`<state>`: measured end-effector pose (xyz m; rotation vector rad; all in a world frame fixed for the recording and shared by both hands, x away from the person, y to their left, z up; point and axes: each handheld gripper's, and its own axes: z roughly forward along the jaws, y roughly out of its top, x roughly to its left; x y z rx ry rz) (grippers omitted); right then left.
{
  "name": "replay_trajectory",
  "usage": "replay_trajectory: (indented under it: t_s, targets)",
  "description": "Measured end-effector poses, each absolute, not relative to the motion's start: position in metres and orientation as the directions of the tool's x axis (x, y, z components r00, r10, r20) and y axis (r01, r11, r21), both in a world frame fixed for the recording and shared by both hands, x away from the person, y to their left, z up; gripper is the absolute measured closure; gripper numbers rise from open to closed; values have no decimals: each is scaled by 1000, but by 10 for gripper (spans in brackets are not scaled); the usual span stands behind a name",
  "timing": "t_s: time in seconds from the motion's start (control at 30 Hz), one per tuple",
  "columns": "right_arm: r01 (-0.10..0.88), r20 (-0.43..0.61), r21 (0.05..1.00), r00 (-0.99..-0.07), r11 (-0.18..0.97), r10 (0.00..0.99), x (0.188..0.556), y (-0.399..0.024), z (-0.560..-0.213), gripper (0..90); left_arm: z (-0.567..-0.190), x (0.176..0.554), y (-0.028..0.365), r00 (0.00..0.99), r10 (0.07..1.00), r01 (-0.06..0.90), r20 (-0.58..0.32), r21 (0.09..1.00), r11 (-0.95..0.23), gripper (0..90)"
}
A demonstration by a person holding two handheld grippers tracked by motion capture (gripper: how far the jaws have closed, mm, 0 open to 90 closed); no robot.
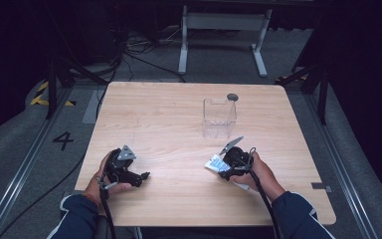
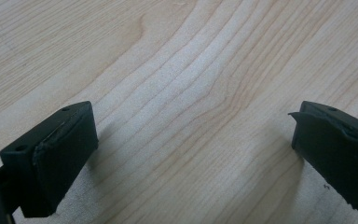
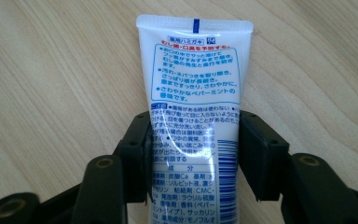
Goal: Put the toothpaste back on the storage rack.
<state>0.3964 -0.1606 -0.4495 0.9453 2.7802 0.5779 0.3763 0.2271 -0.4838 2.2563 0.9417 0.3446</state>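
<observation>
Black jaws of the right gripper [image 3: 193, 154] rise nearest the lens in the right gripper view, pressed against both sides of a white toothpaste tube [image 3: 193, 93] that lies flat on the wooden table [image 3: 51, 70], its crimped flat end pointing away. That close look gives what the high view cannot: blue and red Japanese print, a blue framed text block and a barcode on the tube's back. From above, the tube [image 1: 214, 163] is just a small white-and-blue patch at the right gripper [image 1: 225, 169], near the table's front right, with a clear plastic box [image 1: 219, 117] standing farther back and a small grey disc [image 1: 232, 96] beyond it. Bare wood grain lies between the widely parted jaws of the left gripper [image 2: 193, 140], resting at the front left.
</observation>
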Motion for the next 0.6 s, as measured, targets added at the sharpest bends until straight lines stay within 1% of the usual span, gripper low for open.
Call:
replay_trajectory:
  t_s: [0.07,0.1,0.33,0.47,0.6]
  targets:
    - [548,-3,409,-799,730,602,396,-163,-448,560,-484,376,227,706,708,534,-10,664,-523,6]
    - [548,-3,409,-799,730,602,396,-163,-448,560,-484,376,227,706,708,534,-10,664,-523,6]
    - [542,26,433,-807,721,591,396,-168,-444,638,-484,376,227,706,708,534,-10,664,-524,6]
    - [535,62,452,-817,713,574,395,-171,-441,661,-484,376,227,706,708,534,-10,664,-524,6]
    - [525,70,484,-821,700,567,392,-173,-434,669,-484,376,227,706,708,534,-10,664,-523,6]
